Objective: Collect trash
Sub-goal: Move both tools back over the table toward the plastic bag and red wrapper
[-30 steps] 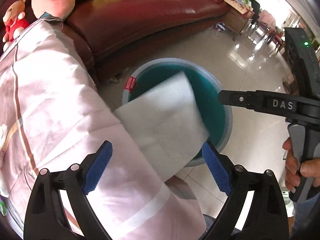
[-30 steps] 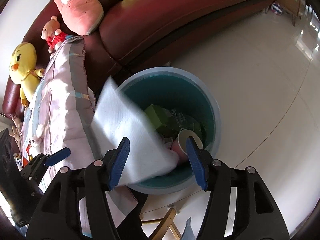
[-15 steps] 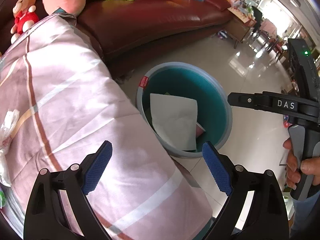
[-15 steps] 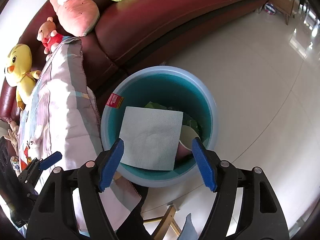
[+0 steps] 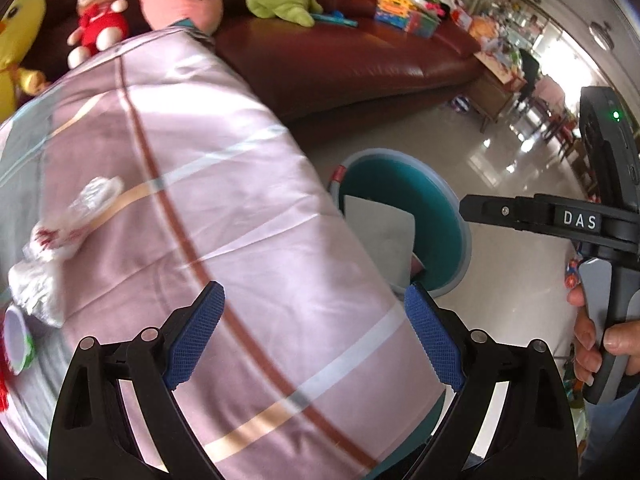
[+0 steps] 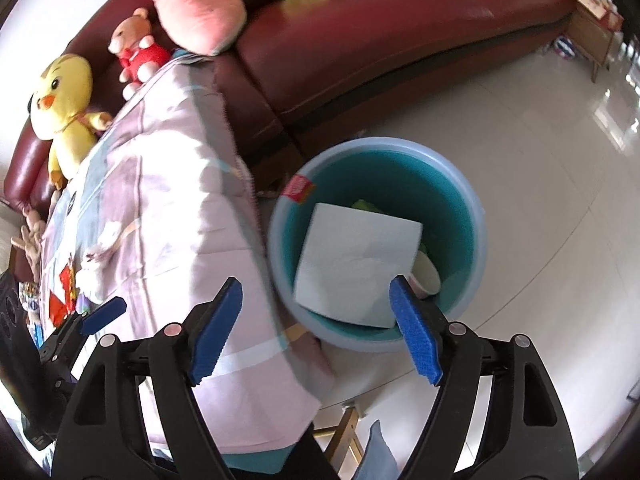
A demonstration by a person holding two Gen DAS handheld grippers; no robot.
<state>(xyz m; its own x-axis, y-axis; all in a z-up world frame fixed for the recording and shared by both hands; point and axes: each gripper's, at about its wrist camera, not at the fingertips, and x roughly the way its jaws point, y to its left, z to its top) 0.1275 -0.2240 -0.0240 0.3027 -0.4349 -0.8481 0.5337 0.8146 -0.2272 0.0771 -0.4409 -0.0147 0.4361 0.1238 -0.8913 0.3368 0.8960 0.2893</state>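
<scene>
A white paper sheet (image 6: 356, 260) lies flat inside the teal bin (image 6: 472, 216) on the floor, over a cup (image 6: 426, 274) and green scraps. The same bin (image 5: 452, 208) and sheet (image 5: 384, 236) show at centre right in the left wrist view. My right gripper (image 6: 316, 336) hangs above the bin's near rim, its jaws opening with nothing between them. My left gripper (image 5: 314, 336) stands open over the pink striped cloth (image 5: 200, 208), empty. Crumpled white wrappers (image 5: 68, 232) and a small cup (image 5: 16, 340) lie on that cloth at the left.
A dark red sofa (image 6: 380, 32) with several plush toys (image 6: 64, 100) runs behind the bin. Glossy tiled floor (image 6: 540, 160) spreads to the right. A person's hand (image 5: 596, 332) grips the right tool's handle. A wooden stool leg (image 6: 344, 436) shows below.
The paper sheet dropped from between the grippers into the bin and settled flat. Both grippers rose and drifted left over the cloth; the right jaws spread wider.
</scene>
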